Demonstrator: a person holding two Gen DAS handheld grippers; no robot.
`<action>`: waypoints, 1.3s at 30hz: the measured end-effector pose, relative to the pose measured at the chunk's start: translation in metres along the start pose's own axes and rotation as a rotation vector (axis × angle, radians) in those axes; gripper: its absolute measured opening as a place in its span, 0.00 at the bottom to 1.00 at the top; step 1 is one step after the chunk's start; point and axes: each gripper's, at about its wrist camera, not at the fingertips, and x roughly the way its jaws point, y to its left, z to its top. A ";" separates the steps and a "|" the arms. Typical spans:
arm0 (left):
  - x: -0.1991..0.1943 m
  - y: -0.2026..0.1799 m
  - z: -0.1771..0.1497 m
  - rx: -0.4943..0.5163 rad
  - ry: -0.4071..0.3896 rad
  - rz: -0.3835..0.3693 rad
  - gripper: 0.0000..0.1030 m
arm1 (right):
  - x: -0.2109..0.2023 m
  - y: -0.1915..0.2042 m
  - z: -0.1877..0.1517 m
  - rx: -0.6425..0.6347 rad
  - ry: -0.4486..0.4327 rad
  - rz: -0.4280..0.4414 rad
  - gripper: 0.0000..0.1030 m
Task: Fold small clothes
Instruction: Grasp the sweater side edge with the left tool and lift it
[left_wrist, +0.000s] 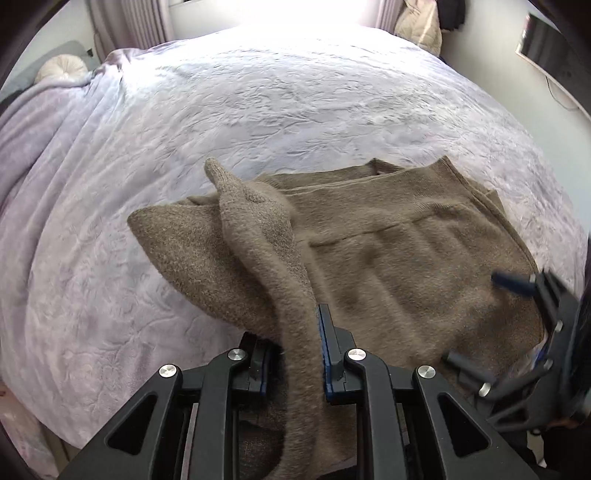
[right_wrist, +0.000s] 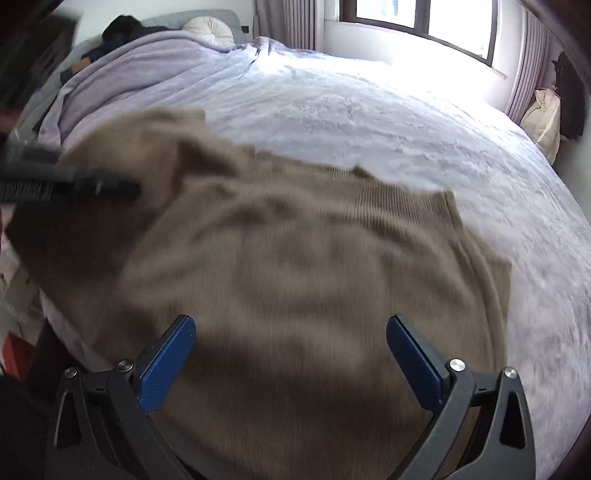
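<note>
Across the lilac bedspread (left_wrist: 258, 110) the brown sweater (left_wrist: 388, 240) lies barely folded, left gripper (left_wrist: 295, 354) clamped on its raised sleeve (left_wrist: 258, 236), right gripper (right_wrist: 291, 354) spread wide above the body, folds remaining.

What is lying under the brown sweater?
Under the brown sweater lies the lilac bedspread, visible all around it. The part directly beneath is covered, so anything there cannot be seen.

A wide bed (right_wrist: 369, 122) fills the room under a pale lilac quilt. At its far side a dark-framed window (right_wrist: 424, 26) lets in strong daylight, with mauve curtains (right_wrist: 524, 70) beside it. A round cream cushion (right_wrist: 208, 29) lies far left.
</note>
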 end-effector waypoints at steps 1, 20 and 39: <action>0.001 -0.003 0.001 0.006 -0.001 0.001 0.20 | 0.005 0.000 -0.007 -0.004 0.011 -0.014 1.00; 0.004 -0.168 0.046 0.287 0.003 0.016 0.14 | -0.061 -0.097 -0.027 0.203 -0.119 -0.003 1.00; 0.004 -0.185 0.086 0.149 0.090 -0.164 0.14 | -0.068 -0.084 -0.051 0.147 -0.210 0.214 1.00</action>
